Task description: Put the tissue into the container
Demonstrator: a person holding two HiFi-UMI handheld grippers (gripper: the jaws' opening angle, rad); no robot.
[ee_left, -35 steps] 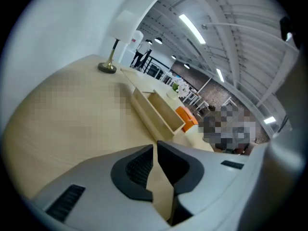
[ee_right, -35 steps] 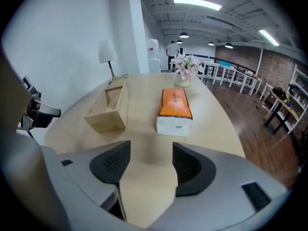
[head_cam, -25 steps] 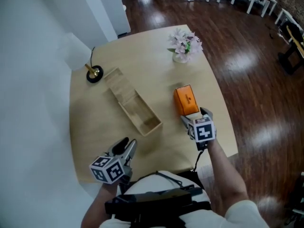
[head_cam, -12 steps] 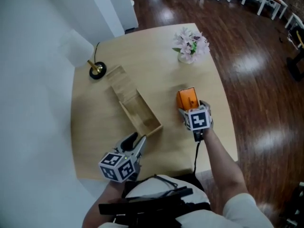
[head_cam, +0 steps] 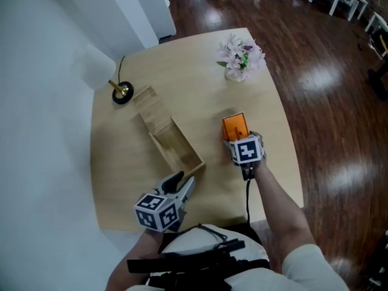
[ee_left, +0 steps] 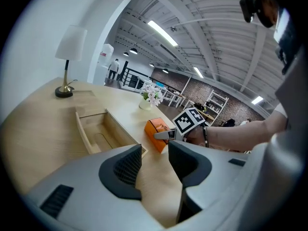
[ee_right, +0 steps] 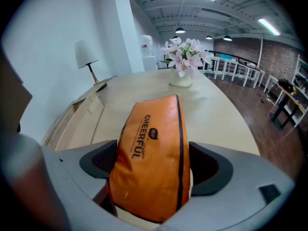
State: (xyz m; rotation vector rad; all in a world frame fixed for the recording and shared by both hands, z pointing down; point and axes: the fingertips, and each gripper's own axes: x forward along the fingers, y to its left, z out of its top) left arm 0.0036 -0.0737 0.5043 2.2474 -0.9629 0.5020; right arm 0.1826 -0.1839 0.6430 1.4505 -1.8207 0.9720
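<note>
Head view, left to right: left gripper [head_cam: 183,182], jaws apart and empty, is hovering at the wooden container's [head_cam: 176,150] 6 o'clock end. At the container's 3 o'clock, the orange tissue pack [head_cam: 234,126] is lying on the table [head_cam: 267,102]. Its near end is hiding beneath the right gripper [head_cam: 236,142], whose jaws have just been opening and are straddling it loosely.

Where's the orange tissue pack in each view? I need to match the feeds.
Head view: orange tissue pack right of centre, just beyond the right gripper.
Left gripper view: mid-frame, beyond the jaws.
Right gripper view: lower centre, between jaws that have just been opening.
Shared landmark: the flower vase, beyond it in all three.
</note>
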